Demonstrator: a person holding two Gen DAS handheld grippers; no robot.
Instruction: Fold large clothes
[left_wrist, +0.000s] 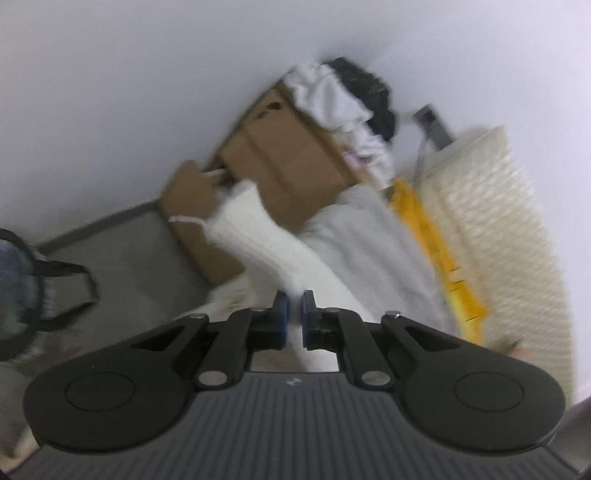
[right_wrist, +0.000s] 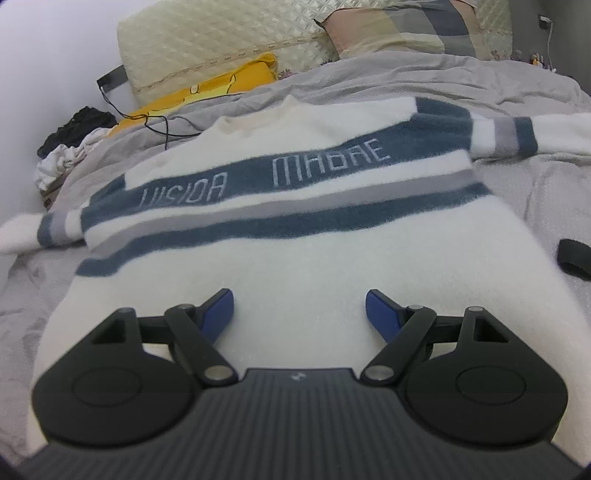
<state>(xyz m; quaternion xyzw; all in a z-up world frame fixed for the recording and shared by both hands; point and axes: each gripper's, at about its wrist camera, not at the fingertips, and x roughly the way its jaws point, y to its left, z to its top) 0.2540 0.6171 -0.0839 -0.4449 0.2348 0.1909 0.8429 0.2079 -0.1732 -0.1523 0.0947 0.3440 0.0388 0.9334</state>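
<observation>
The right gripper (right_wrist: 300, 312) hangs just above the lower body of the sweater (right_wrist: 295, 236), its blue-padded jaws spread wide with nothing between them, only white knit below. The sweater lies flat and face up on the bed (right_wrist: 546, 192), spread across the grey sheet, hem toward the camera and collar toward the head of the bed. Across its chest run dark blue and grey bands with pale lettering. One sleeve runs out toward the bed's right edge, the other toward the left edge. A black strap (right_wrist: 574, 258) lies on the sheet near the right edge, apart from the sweater.

In the left wrist view, which is blurred, the left gripper (left_wrist: 293, 319) has its jaws pressed together on the white knit of the sweater sleeve (left_wrist: 258, 243), pinching it at a point up from the cuff; the cuff end hangs free past it, in front of a cardboard box (left_wrist: 284, 162). That box stands against the white wall (left_wrist: 147, 92), with white and black clothes (left_wrist: 332, 96) heaped on top.

Farther back, beyond the collar, a yellow garment (right_wrist: 207, 92) lies at the head of the bed beside a cream quilted cushion (right_wrist: 221, 40), with a thin black cord (right_wrist: 162, 123) trailing over the sheet. A checked pillow (right_wrist: 413, 29) sits at the far right corner.
</observation>
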